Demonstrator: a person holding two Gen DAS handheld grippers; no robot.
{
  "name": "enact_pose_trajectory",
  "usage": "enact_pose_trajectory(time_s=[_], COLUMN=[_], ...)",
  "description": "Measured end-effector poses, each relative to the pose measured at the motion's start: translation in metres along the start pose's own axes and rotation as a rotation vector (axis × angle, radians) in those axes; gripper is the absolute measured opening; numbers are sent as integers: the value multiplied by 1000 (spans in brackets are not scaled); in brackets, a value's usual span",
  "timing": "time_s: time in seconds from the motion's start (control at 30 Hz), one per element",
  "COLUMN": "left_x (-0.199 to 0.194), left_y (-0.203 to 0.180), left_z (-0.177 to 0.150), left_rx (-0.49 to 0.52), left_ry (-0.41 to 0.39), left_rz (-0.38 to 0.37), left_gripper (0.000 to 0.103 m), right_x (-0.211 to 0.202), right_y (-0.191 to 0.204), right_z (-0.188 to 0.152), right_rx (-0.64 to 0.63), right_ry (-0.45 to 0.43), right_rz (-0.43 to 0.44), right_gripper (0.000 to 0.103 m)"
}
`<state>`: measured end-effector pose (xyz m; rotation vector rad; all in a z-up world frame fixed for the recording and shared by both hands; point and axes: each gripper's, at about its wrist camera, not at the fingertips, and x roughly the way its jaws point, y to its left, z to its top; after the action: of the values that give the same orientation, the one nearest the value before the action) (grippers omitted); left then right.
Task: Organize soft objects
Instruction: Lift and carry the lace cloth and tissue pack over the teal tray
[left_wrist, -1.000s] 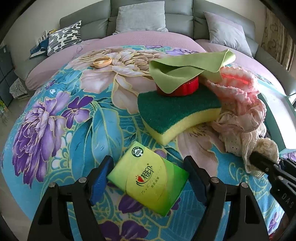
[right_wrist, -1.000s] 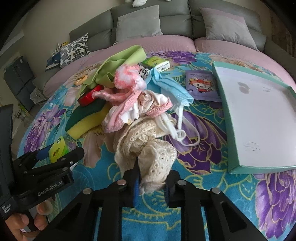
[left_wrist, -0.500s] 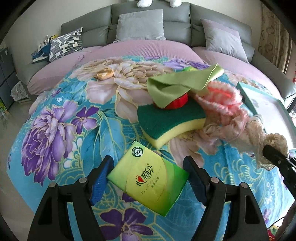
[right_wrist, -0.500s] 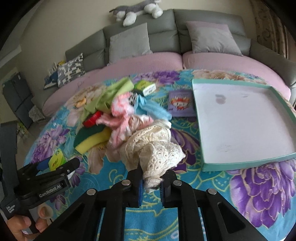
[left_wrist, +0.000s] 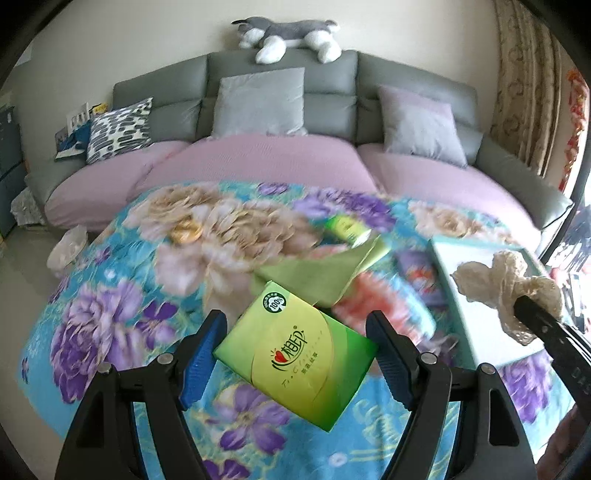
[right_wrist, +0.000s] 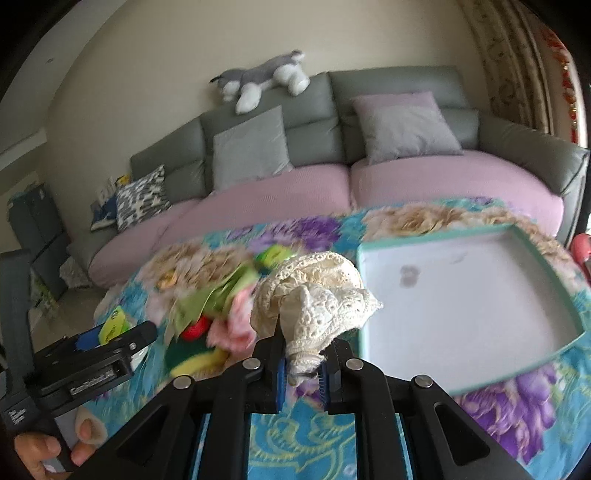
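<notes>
My left gripper (left_wrist: 295, 341) is shut on a green tissue pack (left_wrist: 295, 354) and holds it in the air above the floral cloth. My right gripper (right_wrist: 303, 369) is shut on a cream lace cloth (right_wrist: 314, 299) and holds it up beside the left edge of the teal-rimmed white tray (right_wrist: 546, 362). The lace cloth (left_wrist: 506, 284) also shows at the right of the left wrist view, in front of the tray (left_wrist: 443, 258). A blurred pile lies on the cloth: green cloth (right_wrist: 218, 295), pink knit (right_wrist: 240, 317), a red item (right_wrist: 195, 330), and a green-yellow sponge (right_wrist: 192, 360).
A floral cloth (left_wrist: 122, 295) covers the table. A grey sofa with pink seats (left_wrist: 258, 162) and cushions stands behind. A plush husky (left_wrist: 288, 37) lies on the sofa back. A small green box (left_wrist: 345, 229) and a purple packet (left_wrist: 417, 269) lie near the tray.
Both grippers have risen from the cloth. The tissue pack and the lace cloth are now lifted clear of the pile. The right gripper has moved closer to the tray.
</notes>
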<state>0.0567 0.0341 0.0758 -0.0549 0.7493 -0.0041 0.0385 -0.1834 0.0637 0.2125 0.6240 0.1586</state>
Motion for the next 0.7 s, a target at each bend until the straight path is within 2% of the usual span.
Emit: enact_pose_trajectory(time_s=[0.17,0.3,0.4,0.57,0.7], left_x=[9,19,26,53,66], left_y=[-36,-82,-110,-153,-179], left_z=[26,38,41,42,41], left_rx=[-13,58,91,100,128], left_ry=[24,25,31,72,85], left_rz=[-91,-135,-169,-221,-228], left_gripper=[79,79,79,79,79], right_x=[0,3,7,13,16], right_y=[-29,-58,-81,-118,-142], right_z=[22,33,38,43,46], right_rx=[57,107,135,199,205], right_ry=[-45,-64,-72,-68,-78], right_rz=[-47,-96,-158,-200,-262], right_gripper=[14,14,14,14,14])
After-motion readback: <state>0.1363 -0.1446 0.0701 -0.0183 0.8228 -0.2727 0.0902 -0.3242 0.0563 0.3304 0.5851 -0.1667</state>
